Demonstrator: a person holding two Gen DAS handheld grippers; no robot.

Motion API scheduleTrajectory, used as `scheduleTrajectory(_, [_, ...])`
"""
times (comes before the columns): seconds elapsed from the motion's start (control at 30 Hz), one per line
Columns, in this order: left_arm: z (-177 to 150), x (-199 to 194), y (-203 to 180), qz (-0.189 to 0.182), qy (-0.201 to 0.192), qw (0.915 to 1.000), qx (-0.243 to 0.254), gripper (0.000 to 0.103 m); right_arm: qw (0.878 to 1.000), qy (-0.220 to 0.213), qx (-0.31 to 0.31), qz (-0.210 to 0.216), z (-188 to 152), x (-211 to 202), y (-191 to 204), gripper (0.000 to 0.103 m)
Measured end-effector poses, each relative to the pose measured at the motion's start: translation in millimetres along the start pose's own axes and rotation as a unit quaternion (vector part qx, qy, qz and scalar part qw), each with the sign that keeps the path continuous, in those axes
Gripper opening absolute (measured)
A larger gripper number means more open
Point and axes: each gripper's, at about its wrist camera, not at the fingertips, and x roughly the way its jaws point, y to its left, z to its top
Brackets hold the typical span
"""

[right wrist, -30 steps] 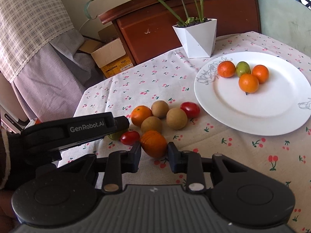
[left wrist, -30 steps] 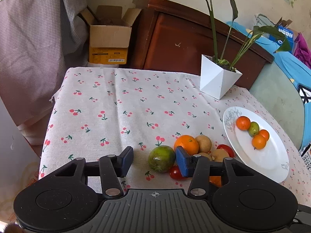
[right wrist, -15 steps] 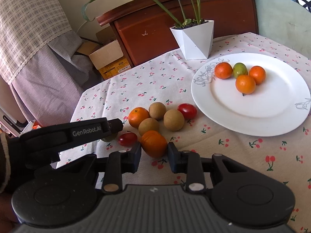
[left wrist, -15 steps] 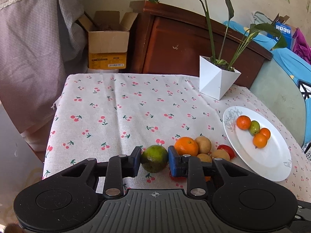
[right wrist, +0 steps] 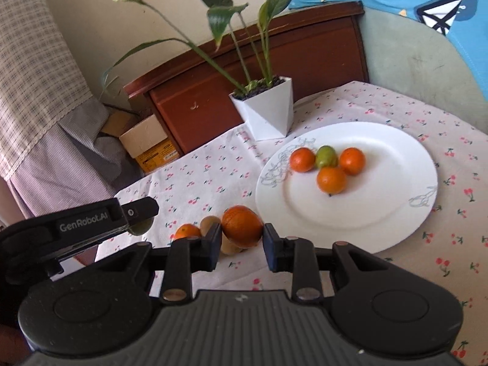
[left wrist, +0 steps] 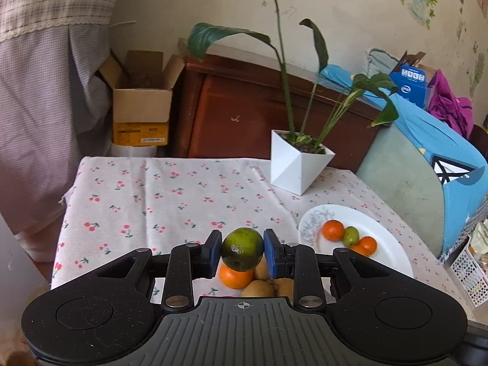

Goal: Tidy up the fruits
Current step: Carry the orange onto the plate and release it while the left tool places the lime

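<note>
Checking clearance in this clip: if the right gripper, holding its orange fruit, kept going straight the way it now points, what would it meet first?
Probably the white plate: the right gripper, shut on the orange fruit, points down toward the plate's near left rim. Depth is unclear, so it might touch the tablecloth just before it.

The only lettering that could be read was "GenRobot.AI", printed in pale letters on the black side of the left gripper (right wrist: 140, 213) where it crossed the right wrist view. The yellow label on the cardboard box (left wrist: 141, 113) carried print too small to make out, and the blue box (left wrist: 412, 84) behind the chair showed white pictograms and a round mark that stayed illegible.
</note>
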Motion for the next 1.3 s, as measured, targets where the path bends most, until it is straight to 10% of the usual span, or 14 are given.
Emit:
scheduleTrajectory(0.5, [-16,28,-56,-0.074,0.030,0.9965,0.025,0.027,0.994,-0.030,0.068,-0.078,10,-17,-58,0.029])
scheduleTrajectory(1.3, [-25,47,-74,-0.080,0.048,0.9951,0.034,0.033,0.990,-0.027,0.109,-0.089,10,-13,-75,0.032])
